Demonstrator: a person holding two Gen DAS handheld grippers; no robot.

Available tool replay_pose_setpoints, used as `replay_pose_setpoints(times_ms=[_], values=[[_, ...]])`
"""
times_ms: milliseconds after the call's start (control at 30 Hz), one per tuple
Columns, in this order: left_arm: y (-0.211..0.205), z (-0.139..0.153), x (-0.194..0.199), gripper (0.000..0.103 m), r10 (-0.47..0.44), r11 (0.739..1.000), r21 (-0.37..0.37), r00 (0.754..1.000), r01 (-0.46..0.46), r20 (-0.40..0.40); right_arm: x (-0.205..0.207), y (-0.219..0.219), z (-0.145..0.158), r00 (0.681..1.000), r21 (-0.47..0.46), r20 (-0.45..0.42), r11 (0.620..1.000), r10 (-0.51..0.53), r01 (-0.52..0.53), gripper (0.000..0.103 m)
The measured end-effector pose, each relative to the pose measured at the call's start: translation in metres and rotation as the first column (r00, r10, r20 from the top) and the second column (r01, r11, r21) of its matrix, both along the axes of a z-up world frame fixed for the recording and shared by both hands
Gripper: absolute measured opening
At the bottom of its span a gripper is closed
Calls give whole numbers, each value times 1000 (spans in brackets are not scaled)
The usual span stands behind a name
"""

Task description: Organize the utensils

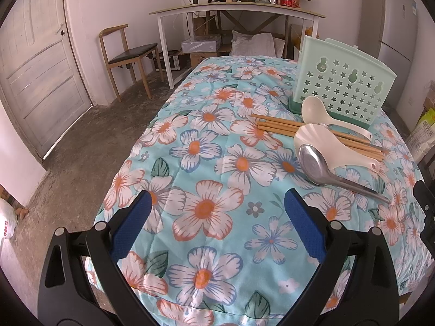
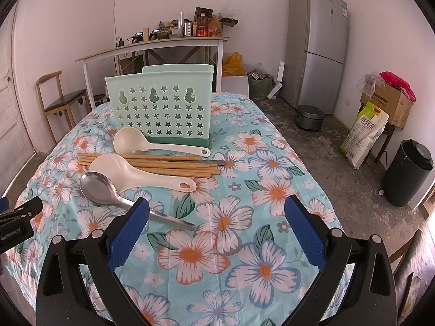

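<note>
A mint green utensil holder (image 1: 345, 81) (image 2: 163, 108) with star holes stands upright on the floral cloth. In front of it lie a white ladle (image 1: 323, 115) (image 2: 141, 140), several wooden chopsticks (image 1: 282, 127) (image 2: 168, 164), a white rice paddle (image 1: 326, 145) (image 2: 130, 171) and a steel spoon (image 1: 323, 171) (image 2: 108, 193). A small metal utensil (image 2: 214, 162) lies among the chopsticks. My left gripper (image 1: 217, 212) is open and empty, left of the utensils. My right gripper (image 2: 217, 217) is open and empty, with its left finger (image 2: 130, 233) over the steel spoon's handle.
The table (image 1: 204, 244) (image 2: 272, 190) is covered with a floral cloth. A chair (image 1: 127, 54) and a desk (image 1: 239, 11) stand behind it. A fridge (image 2: 315, 46), rice cooker (image 2: 310, 116), rice bag (image 2: 364, 135) and black bin (image 2: 407, 174) are at the right.
</note>
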State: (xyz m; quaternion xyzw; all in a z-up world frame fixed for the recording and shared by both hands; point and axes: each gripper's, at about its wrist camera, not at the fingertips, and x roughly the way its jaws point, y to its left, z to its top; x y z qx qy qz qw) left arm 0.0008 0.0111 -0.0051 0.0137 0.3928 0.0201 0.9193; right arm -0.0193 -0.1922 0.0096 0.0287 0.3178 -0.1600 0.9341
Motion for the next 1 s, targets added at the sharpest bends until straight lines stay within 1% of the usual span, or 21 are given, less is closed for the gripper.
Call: replay_pose_setpoints(times_ms=[1000], values=[[-4,2,0,94,-2,1000,-3,1000,2,3,0,5,5,1000,-10,11,1000,12,-12,97]])
